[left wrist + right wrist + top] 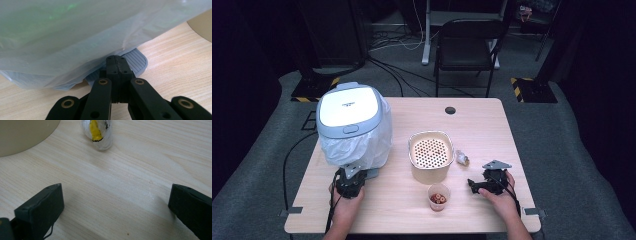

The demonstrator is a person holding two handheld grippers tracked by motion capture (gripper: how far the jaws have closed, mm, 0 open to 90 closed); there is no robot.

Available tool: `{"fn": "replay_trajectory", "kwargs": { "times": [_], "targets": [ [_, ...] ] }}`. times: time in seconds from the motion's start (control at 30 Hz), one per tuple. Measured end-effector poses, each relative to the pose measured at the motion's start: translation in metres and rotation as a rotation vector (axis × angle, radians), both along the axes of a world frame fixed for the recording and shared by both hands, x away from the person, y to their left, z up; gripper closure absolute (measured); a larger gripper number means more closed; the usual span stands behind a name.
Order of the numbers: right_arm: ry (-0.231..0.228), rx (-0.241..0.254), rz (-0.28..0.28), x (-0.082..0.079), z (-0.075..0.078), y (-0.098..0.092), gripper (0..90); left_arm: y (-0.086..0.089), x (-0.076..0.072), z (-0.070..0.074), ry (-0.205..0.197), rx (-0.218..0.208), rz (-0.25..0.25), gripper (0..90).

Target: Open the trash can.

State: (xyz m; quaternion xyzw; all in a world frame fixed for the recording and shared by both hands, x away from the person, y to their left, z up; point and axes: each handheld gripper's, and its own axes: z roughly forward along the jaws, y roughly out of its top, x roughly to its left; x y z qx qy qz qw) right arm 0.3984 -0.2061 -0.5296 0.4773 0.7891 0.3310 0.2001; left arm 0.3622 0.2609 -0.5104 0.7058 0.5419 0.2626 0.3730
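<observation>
A white-lidded bin [349, 107] with a translucent bag liner [75, 37] stands at the table's left. Its grey ribbed pedal [137, 62] pokes out at the base. My left gripper [116, 61] is shut, with nothing visible between its jaws; its tips rest right at the pedal under the bag's edge, seen from above as left gripper [349, 181]. A crumpled white and yellow wrapper [98, 133] lies on the wood beside a beige perforated container [430, 152]. My right gripper [116, 195] stands open on the table, pointed at the wrapper and well short of it.
A small clear cup [438, 197] with brown pieces stands in front of the beige container [22, 135]. A cable hole [450, 110] sits near the table's far edge. A dark chair [467, 42] stands beyond the table.
</observation>
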Motion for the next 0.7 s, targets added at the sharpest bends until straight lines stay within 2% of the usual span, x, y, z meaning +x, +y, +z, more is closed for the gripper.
{"fn": "replay_trajectory", "kwargs": {
  "times": [0.03, 0.07, 0.1, 0.17, 0.27, 0.3, 0.33, 0.37, 0.4, 0.43, 0.47, 0.5, 0.57, 0.7],
  "targets": [
    [-0.003, 0.007, -0.012, 0.0000, -0.0002, 0.0010, 0.0, -0.0004, -0.0003, -0.0001, -0.003, 0.006, 0.012, 90.0],
    [-0.002, 0.007, -0.012, -0.0002, -0.0002, 0.0010, 0.0, 0.0006, -0.0011, -0.0004, -0.002, 0.026, -0.001, 90.0],
    [0.001, -0.006, 0.008, -0.0003, 0.0001, -0.0006, 0.0, 0.0005, -0.0011, -0.0012, -0.006, 0.036, -0.005, 90.0],
    [0.002, -0.001, 0.007, -0.0004, 0.0002, -0.0002, 0.0, -0.0007, -0.0015, -0.0018, -0.005, 0.049, -0.003, 90.0],
    [0.000, 0.000, 0.007, -0.0006, 0.0000, -0.0001, 0.0, 0.0013, 0.0008, -0.0027, 0.005, 0.049, -0.008, 90.0],
    [-0.002, -0.001, 0.008, -0.0004, 0.0000, -0.0002, 0.0, 0.0004, 0.0013, -0.0040, 0.019, 0.014, -0.005, 90.0],
    [0.000, 0.001, 0.005, -0.0006, 0.0000, 0.0001, 0.0, 0.0004, 0.0017, -0.0053, 0.026, 0.035, -0.007, 90.0],
    [-0.001, 0.000, 0.006, -0.0006, -0.0001, -0.0001, 0.0, -0.0011, 0.0012, -0.0067, 0.026, 0.039, 0.002, 90.0],
    [0.000, 0.000, 0.004, -0.0007, 0.0000, 0.0000, 0.0, -0.0016, 0.0007, -0.0077, 0.031, 0.070, -0.017, 90.0],
    [0.000, 0.000, 0.003, -0.0008, 0.0000, 0.0001, 0.0, -0.0030, 0.0000, -0.0092, 0.021, 0.079, -0.009, 90.0],
    [-0.001, -0.001, 0.004, -0.0008, 0.0000, 0.0000, 0.0, -0.0007, 0.0012, -0.0082, 0.010, 0.122, -0.041, 90.0],
    [-0.001, -0.001, 0.004, -0.0008, 0.0000, 0.0000, 0.0, -0.0007, 0.0012, -0.0082, 0.010, 0.122, -0.041, 90.0],
    [-0.003, -0.002, 0.006, -0.0006, 0.0000, 0.0000, 0.0, 0.0013, 0.0028, -0.0086, 0.021, 0.092, -0.039, 90.0],
    [-0.003, -0.002, 0.005, -0.0007, -0.0001, 0.0001, 0.0, 0.0003, 0.0019, -0.0097, 0.009, 0.097, -0.036, 90.0]
  ]
}}
